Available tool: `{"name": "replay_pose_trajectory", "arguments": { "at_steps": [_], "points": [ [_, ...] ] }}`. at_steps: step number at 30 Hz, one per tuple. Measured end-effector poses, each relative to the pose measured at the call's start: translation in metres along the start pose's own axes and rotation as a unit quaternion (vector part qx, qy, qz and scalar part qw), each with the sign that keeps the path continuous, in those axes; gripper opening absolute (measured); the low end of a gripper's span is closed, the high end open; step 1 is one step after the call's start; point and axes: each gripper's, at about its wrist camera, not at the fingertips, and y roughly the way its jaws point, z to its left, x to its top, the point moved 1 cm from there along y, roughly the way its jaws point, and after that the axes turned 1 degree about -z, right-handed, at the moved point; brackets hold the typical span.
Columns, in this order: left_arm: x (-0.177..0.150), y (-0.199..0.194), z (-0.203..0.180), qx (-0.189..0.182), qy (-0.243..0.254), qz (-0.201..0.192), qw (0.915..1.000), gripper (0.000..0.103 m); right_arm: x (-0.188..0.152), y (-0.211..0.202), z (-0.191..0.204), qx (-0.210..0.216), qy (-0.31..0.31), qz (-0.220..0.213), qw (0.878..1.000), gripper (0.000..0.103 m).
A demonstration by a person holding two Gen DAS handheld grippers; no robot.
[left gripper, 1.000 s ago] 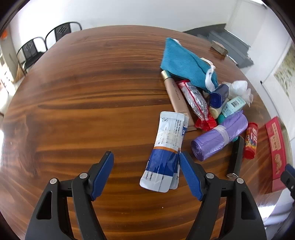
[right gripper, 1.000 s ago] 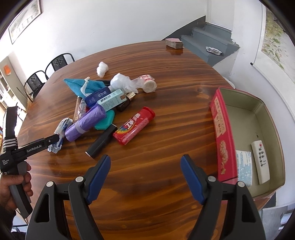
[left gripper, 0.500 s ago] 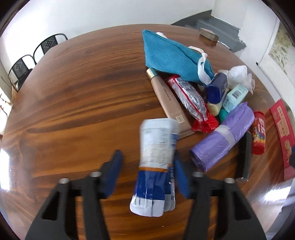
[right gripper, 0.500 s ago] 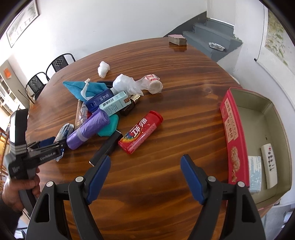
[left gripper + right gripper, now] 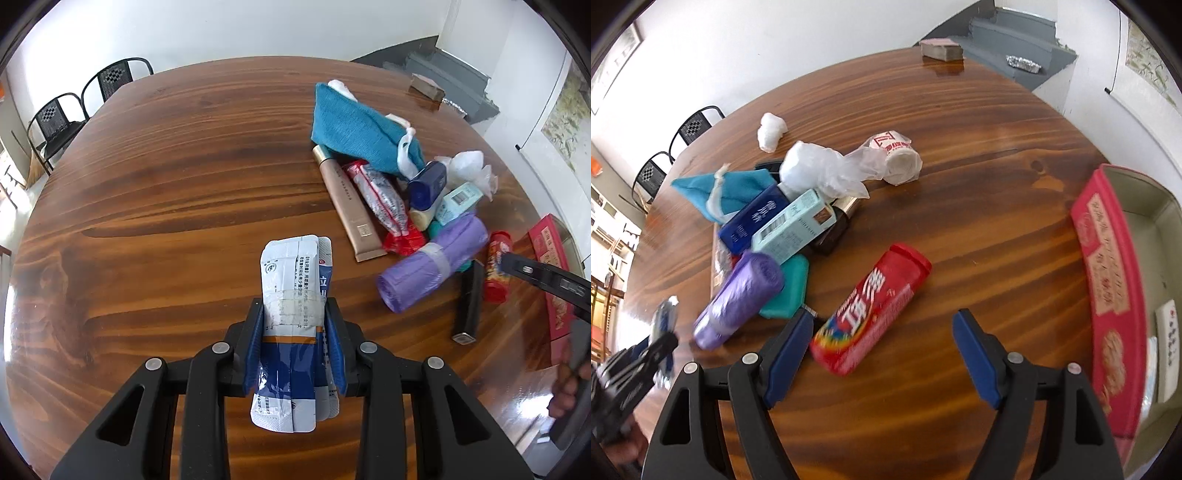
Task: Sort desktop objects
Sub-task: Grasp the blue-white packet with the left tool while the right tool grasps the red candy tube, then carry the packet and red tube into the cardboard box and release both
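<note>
Left tongs (image 5: 295, 354) squeezed shut on soft, light packets (image 5: 293, 321), held mid-way; right tongs (image 5: 879, 354) wide open, empty.

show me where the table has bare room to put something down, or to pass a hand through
The table is bare wood left of the teal cloth and the white-and-blue packet, out to the chair-side edge. Another bare strip lies between the red tube and the red box. The pile around the purple roll is crowded.
</note>
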Motion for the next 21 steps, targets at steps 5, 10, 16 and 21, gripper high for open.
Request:
{"name": "replay_pose_trajectory", "arguments": {
  "at_steps": [5,10,16,21],
  "points": [
    [0.000,-0.009,-0.006,0.000,-0.005,-0.005,1.0000,0.034,0.005,0.018,0.007,0.002,-0.014,0.014,1.000,0.069],
    [-0.003,-0.016,-0.012,0.004,-0.009,-0.008,0.9999,0.034,0.004,0.019,0.014,-0.012,-0.062,0.002,0.998,0.048],
    [-0.009,-0.020,-0.018,0.010,-0.018,-0.004,0.9998,0.034,-0.003,0.013,0.004,-0.008,-0.077,0.000,0.997,0.035],
    [-0.011,-0.027,-0.035,0.006,-0.012,-0.009,0.9999,0.034,-0.009,-0.003,-0.004,0.013,-0.075,-0.008,0.997,0.035]
  ]
}}
